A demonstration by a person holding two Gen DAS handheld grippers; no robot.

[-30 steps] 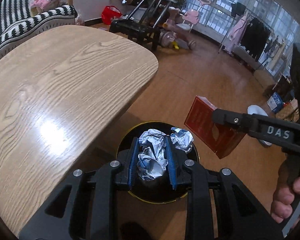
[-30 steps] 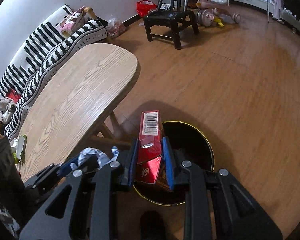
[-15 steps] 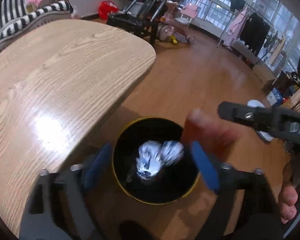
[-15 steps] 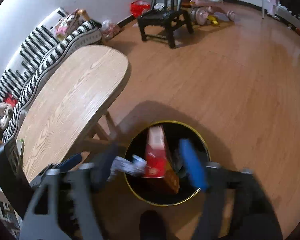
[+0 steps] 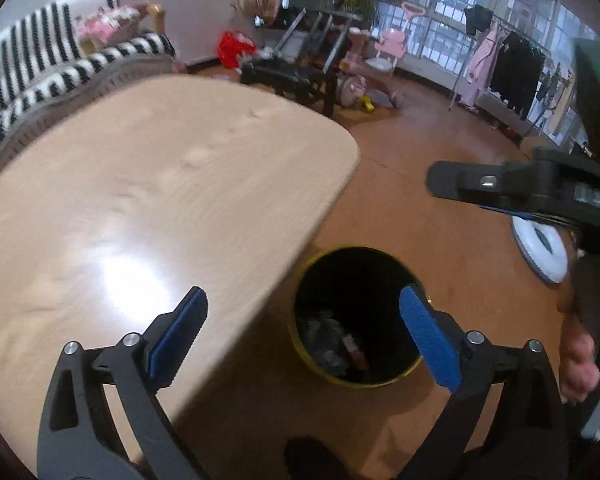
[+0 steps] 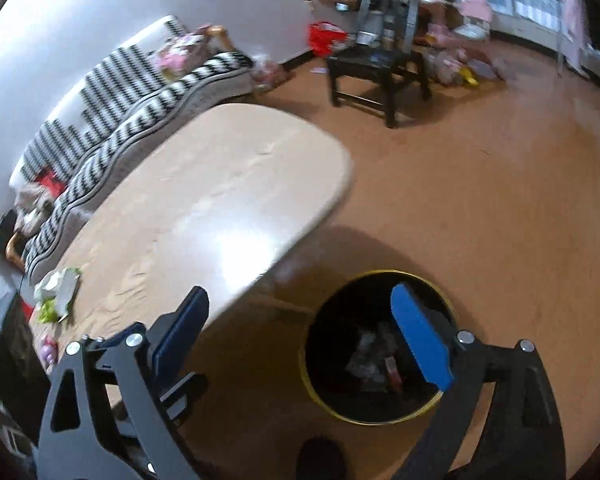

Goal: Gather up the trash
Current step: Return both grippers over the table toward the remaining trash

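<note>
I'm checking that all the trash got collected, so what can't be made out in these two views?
- Bin contents, both wrist views: dark and blurred; crumpled foil and a red box only guessed.
- Litter at the table's far end, right wrist view: blurred, small.
- That table end, left wrist view: cut off by the edge.

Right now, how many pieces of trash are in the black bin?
2 that I can make out in the black round yellow-rimmed bin: crumpled silver foil on the left and a red carton beside it. More may be hidden in the dark.

Motion blur, fisheye vignette, glare on table [image 5: 132, 280]
</note>
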